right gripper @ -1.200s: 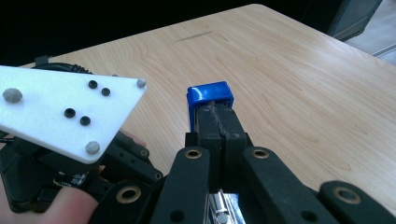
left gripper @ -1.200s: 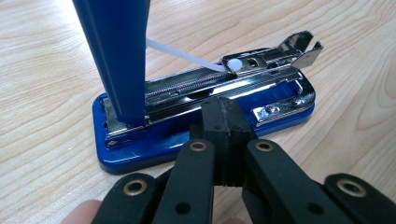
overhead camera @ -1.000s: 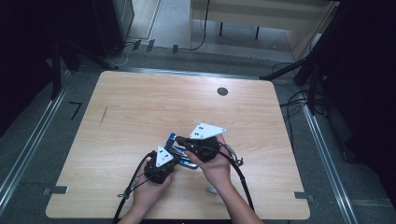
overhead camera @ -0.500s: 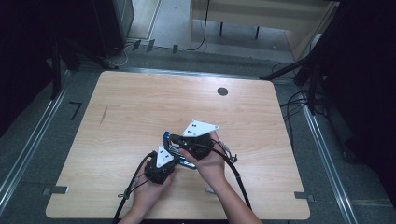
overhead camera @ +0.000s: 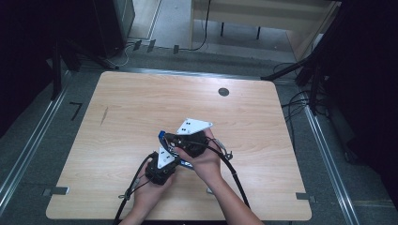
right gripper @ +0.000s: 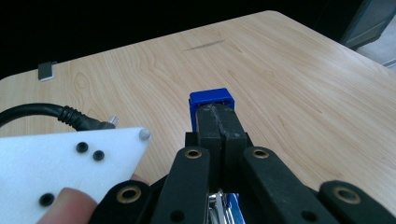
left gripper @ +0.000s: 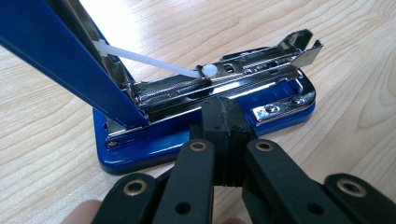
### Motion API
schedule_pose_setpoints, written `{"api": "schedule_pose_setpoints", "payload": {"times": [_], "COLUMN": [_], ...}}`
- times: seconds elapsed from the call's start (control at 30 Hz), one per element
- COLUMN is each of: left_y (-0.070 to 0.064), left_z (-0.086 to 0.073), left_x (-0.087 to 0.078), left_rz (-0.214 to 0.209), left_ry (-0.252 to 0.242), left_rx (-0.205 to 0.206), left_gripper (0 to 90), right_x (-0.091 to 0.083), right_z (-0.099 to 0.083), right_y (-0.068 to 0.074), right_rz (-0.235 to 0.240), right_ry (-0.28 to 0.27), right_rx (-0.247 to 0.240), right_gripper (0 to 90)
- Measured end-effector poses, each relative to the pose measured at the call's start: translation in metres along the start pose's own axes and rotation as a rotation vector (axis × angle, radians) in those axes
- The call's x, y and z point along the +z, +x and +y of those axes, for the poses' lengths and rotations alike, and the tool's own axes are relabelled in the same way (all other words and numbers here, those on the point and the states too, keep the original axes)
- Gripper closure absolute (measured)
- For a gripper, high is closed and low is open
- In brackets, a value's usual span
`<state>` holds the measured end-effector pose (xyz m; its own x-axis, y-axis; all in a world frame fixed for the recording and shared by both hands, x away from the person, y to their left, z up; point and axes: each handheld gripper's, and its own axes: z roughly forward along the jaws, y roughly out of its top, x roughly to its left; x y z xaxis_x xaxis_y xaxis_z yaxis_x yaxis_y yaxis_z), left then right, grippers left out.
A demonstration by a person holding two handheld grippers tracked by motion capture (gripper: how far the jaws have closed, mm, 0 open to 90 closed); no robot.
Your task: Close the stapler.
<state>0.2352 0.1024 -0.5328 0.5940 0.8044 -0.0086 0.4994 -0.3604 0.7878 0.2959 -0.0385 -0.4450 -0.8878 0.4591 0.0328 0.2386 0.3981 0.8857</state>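
Note:
A blue stapler lies opened on the wooden table, near its front middle. Its blue cover is swung up, baring the chrome magazine and a white pusher rod. My left gripper is shut, its tips pressed against the side of the magazine just above the base. My right gripper is shut on the raised cover, whose blue end sticks out past the tips. In the high view the left gripper and the right gripper meet over the stapler.
A dark round hole sits near the table's far edge, and a short dark scratch marks the left part. The left gripper's white plate and cable lie close beside the right jaws. Cables trail off the front edge.
My right gripper has shifted left and a little away from the person, taking the blue cover with it. The left gripper has stayed almost in place.

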Motion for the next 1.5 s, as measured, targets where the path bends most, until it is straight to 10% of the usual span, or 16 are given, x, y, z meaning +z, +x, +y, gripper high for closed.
{"api": "schedule_pose_setpoints", "payload": {"times": [1.5], "left_y": [0.0], "left_z": [0.0], "left_x": [0.0], "left_rz": [-0.006], "left_ry": [-0.001], "left_rx": [-0.007], "left_gripper": [90.0], "right_x": [0.051], "right_z": [-0.016], "right_y": [-0.01], "right_rz": [0.062], "right_ry": [0.126], "right_rx": [0.016], "right_gripper": [90.0]}}
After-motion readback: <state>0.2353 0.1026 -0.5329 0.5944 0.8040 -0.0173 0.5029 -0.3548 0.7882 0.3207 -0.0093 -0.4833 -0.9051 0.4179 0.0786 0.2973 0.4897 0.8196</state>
